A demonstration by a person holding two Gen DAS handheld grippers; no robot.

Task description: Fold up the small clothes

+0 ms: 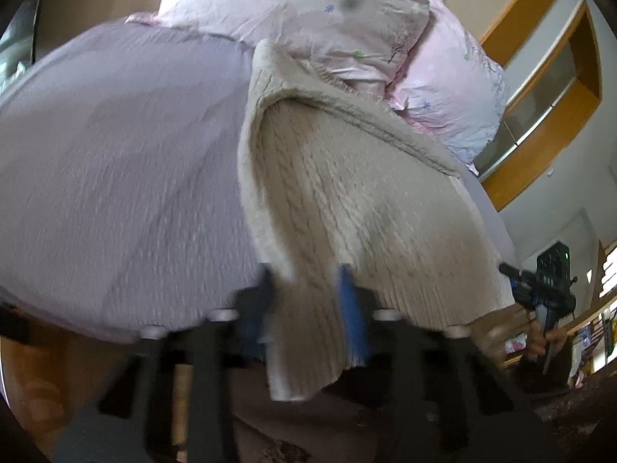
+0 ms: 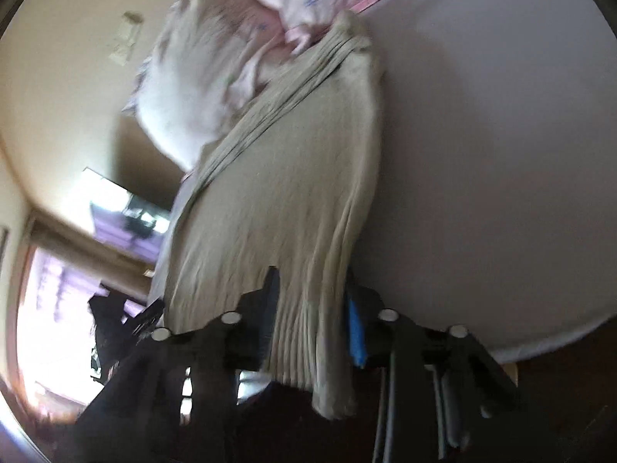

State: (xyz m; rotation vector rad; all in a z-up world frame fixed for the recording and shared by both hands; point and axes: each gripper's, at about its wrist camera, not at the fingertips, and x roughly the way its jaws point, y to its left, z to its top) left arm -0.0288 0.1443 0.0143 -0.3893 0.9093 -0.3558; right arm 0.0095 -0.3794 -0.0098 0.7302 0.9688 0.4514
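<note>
A cream cable-knit sweater [image 1: 347, 193] lies on a lilac bed sheet [image 1: 115, 154], its near edge hanging over the bed's edge. My left gripper [image 1: 306, 293] is shut on the sweater's near hem, cloth pinched between the blue pads. In the right wrist view the same sweater [image 2: 293, 177] stretches away across the sheet [image 2: 482, 154], and my right gripper [image 2: 310, 301] is shut on its ribbed hem. The right gripper also shows in the left wrist view [image 1: 540, 297] at the far right, past the sweater's edge. Both views are blurred.
Pink floral pillows [image 1: 308, 19] lie at the head of the bed, touching the sweater's far end; they also show in the right wrist view [image 2: 216, 77]. A wooden cabinet [image 1: 547, 96] stands at the right. A bright window [image 2: 58, 289] is at the left.
</note>
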